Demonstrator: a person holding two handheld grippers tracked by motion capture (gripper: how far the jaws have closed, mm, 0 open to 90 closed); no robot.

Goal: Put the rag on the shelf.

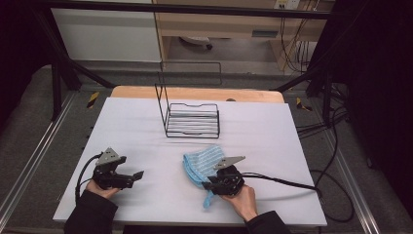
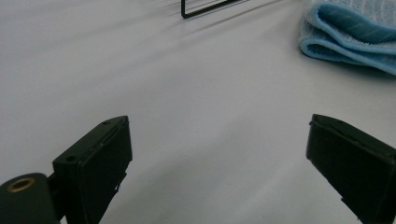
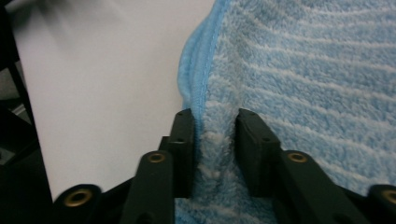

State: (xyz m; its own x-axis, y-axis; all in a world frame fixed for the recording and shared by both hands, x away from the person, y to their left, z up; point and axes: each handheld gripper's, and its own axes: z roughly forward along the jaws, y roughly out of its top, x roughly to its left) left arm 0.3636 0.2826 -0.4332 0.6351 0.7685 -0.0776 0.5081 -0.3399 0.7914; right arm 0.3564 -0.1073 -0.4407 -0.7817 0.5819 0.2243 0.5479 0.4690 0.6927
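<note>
Pinching a fold of fluffy, pale-striped blue towel (image 3: 299, 70), the right gripper (image 3: 214, 135) sits near right on the smooth white table (image 1: 136, 126). Near left, the left gripper (image 2: 219, 154) is spread, empty. Farther off stands a black wire rack (image 1: 192, 119).

A white sheet (image 1: 146, 122) covers a wooden table (image 1: 195, 92). Grey carpet (image 1: 29, 122) lies around it. Behind stand a white cabinet (image 1: 107, 34) and a wooden desk (image 1: 219, 24). Black cables (image 1: 336, 161) lie on the floor at the right. The sides are dark.
</note>
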